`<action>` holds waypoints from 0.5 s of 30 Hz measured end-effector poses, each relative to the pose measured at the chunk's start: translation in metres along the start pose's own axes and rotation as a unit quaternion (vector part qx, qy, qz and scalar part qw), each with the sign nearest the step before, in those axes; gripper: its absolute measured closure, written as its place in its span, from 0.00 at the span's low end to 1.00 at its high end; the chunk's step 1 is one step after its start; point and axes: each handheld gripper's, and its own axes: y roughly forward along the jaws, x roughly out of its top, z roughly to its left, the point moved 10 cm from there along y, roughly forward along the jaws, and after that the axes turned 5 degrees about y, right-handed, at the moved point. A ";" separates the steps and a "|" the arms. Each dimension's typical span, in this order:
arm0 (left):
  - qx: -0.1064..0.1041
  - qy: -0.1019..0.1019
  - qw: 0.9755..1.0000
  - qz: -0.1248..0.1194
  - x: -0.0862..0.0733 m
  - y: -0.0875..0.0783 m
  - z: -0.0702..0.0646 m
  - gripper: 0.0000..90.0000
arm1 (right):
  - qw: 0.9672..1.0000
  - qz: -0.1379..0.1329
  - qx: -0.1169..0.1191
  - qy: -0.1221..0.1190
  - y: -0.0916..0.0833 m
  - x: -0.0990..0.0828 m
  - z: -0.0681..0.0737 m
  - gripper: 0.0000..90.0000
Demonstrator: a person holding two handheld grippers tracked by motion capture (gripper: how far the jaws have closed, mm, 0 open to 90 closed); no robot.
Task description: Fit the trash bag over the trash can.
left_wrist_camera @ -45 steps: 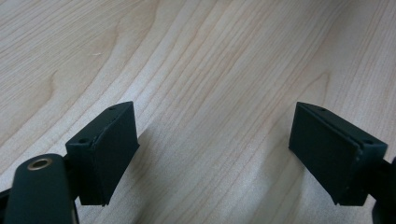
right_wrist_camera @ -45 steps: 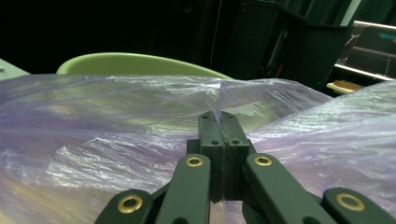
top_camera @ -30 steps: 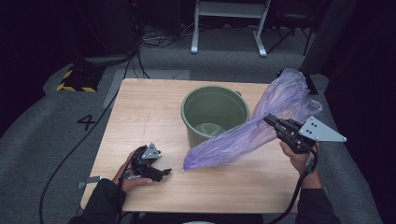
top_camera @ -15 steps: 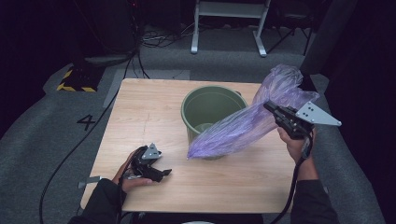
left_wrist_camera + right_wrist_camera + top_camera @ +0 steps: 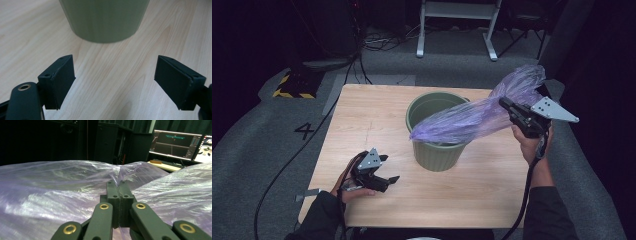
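A green bin (image 5: 435, 131) stands on the wooden table (image 5: 362, 120). My right gripper (image 5: 505, 103) holds a thin purple plastic bag (image 5: 477, 117) in the air at the right, its loose end hanging over the bin's rim. In the right gripper view the jaws are pressed together on a pinch of the bag (image 5: 62, 202), with my right gripper (image 5: 119, 183) shut. At the table's front left my left gripper (image 5: 388, 170) stands open, nothing between its jaws. In the left gripper view the open left gripper (image 5: 115, 78) faces the bin's base (image 5: 105, 20).
A cable (image 5: 287, 160) trails off the table's left side to the grey floor, where a "4" (image 5: 305, 131) is marked. A white metal frame (image 5: 457, 25) stands beyond the table. Monitors (image 5: 175, 142) glow in the dark background.
The right gripper lifted the bag, and its hanging end rose from the tabletop to the bin's rim. The left gripper rose slightly.
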 end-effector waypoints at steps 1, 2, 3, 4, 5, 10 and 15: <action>0.004 0.004 1.000 -0.003 0.003 -0.002 0.001 0.17 | 1.000 0.002 -0.001 -0.001 0.001 0.000 0.000 1.00; 0.004 0.004 1.000 -0.010 0.006 -0.004 0.001 0.17 | 1.000 0.003 -0.004 -0.002 0.002 -0.001 0.000 1.00; 0.004 0.001 1.000 -0.017 0.009 -0.005 0.002 0.18 | 1.000 0.006 -0.006 -0.004 0.003 -0.001 0.000 1.00; 0.007 0.001 1.000 -0.018 0.010 -0.005 0.004 0.18 | 1.000 0.007 -0.006 -0.004 0.004 -0.002 0.000 1.00; 0.009 0.003 1.000 -0.017 0.012 -0.006 0.005 0.17 | 1.000 0.008 -0.007 -0.003 0.005 -0.002 0.000 1.00; 0.011 -0.004 0.999 -0.037 0.022 -0.012 0.016 0.18 | 1.000 0.016 -0.015 -0.010 0.008 -0.003 -0.002 1.00; 0.010 -0.014 0.996 -0.083 0.048 -0.029 0.028 0.18 | 0.999 0.022 -0.019 -0.014 0.011 -0.003 -0.003 1.00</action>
